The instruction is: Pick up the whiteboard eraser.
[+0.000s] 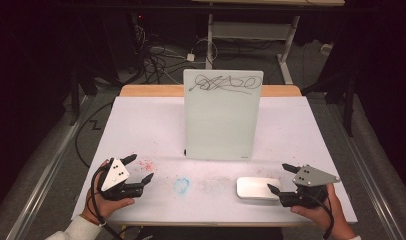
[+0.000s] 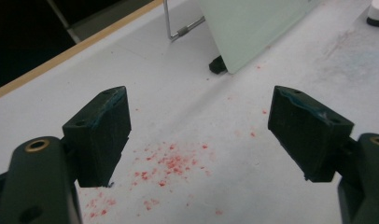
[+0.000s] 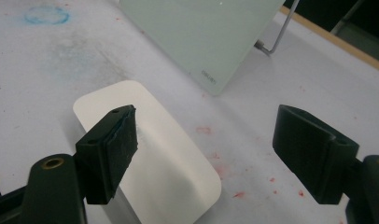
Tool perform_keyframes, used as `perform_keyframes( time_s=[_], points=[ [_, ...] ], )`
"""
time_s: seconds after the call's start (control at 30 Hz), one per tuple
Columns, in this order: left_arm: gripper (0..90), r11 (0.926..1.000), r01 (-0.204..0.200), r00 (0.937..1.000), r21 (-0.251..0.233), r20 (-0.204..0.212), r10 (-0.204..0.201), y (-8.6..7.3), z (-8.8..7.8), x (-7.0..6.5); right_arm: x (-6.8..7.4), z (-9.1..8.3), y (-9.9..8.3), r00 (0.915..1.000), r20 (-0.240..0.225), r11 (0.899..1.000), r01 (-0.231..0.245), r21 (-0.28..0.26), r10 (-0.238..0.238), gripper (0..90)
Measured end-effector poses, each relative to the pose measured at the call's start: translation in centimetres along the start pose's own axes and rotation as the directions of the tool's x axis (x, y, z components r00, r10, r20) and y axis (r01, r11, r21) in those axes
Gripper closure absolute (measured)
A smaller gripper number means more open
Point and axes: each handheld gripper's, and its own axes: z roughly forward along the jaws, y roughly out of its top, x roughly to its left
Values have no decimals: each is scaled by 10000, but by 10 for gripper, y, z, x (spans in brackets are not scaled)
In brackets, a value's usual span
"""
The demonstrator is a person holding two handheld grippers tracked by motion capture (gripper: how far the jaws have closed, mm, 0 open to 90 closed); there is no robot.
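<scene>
From high above the near edge we are looking forward and down over the whole desk (image 1: 141, 130), with dark floor beyond its far side. On the left tongs (image 2: 199, 135) we are riding low, facing across red specks toward the glass board (image 2: 253, 28). On the right tongs (image 3: 204, 154) we are hovering close over the white eraser (image 3: 173, 163). All three views are sharing that board and the desk's near strip.

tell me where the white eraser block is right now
In the high view the white eraser block lies flat on the table's near right, just left of the right hand-held gripper, in front of the standing whiteboard.
</scene>
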Motion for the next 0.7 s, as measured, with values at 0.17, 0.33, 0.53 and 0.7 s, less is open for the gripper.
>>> perform_keyframes(
  time_s=[0.17,0.33,0.53,0.7],
  points=[
    [206,9998,-93,9999,146,50,92,-2,5,-4,-5,4,-3,9993,-359,9993,-45,362,58,219],
    [206,9988,-163,9998,454,159,156,-4,8,-8,-16,10,-3,9982,-590,9972,-48,743,92,216],
    [206,9968,-281,9993,752,278,261,-7,9,-12,-30,15,10,9908,-1334,9890,424,1417,-234,212],
    [206,9957,-227,9994,904,299,201,-11,5,-11,-29,29,25,9669,-2350,9686,1482,1996,-995,222]
  ],
)
